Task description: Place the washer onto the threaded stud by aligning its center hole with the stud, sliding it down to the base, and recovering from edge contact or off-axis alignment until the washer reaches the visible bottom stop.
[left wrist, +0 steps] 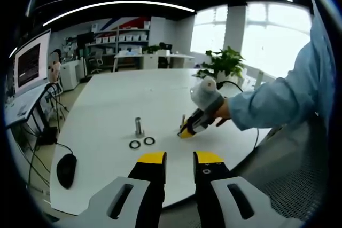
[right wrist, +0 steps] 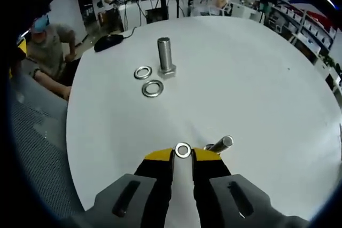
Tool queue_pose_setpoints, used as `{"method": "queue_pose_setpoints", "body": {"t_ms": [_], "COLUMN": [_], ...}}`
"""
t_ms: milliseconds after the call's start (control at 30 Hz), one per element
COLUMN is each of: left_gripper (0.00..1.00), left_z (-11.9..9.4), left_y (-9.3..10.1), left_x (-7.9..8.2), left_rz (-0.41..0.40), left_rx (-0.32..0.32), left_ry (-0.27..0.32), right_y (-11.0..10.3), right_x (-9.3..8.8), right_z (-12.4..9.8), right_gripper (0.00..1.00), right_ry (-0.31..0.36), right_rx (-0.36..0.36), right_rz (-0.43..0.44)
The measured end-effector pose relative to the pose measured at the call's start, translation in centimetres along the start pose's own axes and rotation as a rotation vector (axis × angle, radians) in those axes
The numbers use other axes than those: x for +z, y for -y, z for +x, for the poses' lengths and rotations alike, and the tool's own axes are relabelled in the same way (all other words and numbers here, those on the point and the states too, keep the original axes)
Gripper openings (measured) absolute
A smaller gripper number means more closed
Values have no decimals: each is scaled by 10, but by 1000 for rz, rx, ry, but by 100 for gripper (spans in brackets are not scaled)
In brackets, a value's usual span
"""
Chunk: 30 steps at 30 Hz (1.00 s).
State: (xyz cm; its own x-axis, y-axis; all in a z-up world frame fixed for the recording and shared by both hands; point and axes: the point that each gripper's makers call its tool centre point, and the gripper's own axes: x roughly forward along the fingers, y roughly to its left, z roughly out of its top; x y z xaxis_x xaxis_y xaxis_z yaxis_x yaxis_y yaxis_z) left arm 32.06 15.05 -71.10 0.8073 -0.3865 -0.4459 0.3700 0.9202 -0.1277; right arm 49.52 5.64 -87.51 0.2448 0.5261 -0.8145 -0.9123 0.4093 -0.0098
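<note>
A threaded stud (right wrist: pixel 165 56) stands upright on its square base on the white table (right wrist: pixel 256 78). Two loose washers (right wrist: pixel 142 72) (right wrist: pixel 153 88) lie flat just beside its base. My right gripper (right wrist: pixel 183 156) is shut on a third washer (right wrist: pixel 183 150), held at the yellow fingertips well short of the stud. In the left gripper view the stud (left wrist: pixel 139 126) and both washers (left wrist: pixel 134 144) (left wrist: pixel 149 141) lie ahead, and the right gripper (left wrist: pixel 188 129) hovers low to their right. My left gripper (left wrist: pixel 180 158) is open and holds nothing, at the table's near edge.
A second metal stud (right wrist: pixel 220 144) sits right by the right gripper's tip. A black mouse (left wrist: pixel 66 170) lies at the table's left edge. A blue sleeve (left wrist: pixel 278 100) reaches in from the right. A person (right wrist: pixel 48 52) sits beyond the table's rim; desks and monitors stand behind.
</note>
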Motion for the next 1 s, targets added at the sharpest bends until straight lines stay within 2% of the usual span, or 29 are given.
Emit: {"method": "queue_pose_setpoints", "body": {"t_ms": [233, 700, 1000], "left_gripper": [18, 18, 18], "left_z": [0, 0, 0], "left_y": [1, 1, 1], "left_x": [0, 0, 0], "left_rz": [2, 5, 4], "left_rx": [-4, -7, -5], "left_ry": [-1, 0, 1], "right_y": [-4, 3, 12], "right_x": [3, 34, 50], "right_z": [-7, -45, -58], "right_gripper": [15, 14, 14], "right_ry": [13, 121, 163], "right_rx": [-6, -64, -111], "right_rz": [-14, -37, -70]}}
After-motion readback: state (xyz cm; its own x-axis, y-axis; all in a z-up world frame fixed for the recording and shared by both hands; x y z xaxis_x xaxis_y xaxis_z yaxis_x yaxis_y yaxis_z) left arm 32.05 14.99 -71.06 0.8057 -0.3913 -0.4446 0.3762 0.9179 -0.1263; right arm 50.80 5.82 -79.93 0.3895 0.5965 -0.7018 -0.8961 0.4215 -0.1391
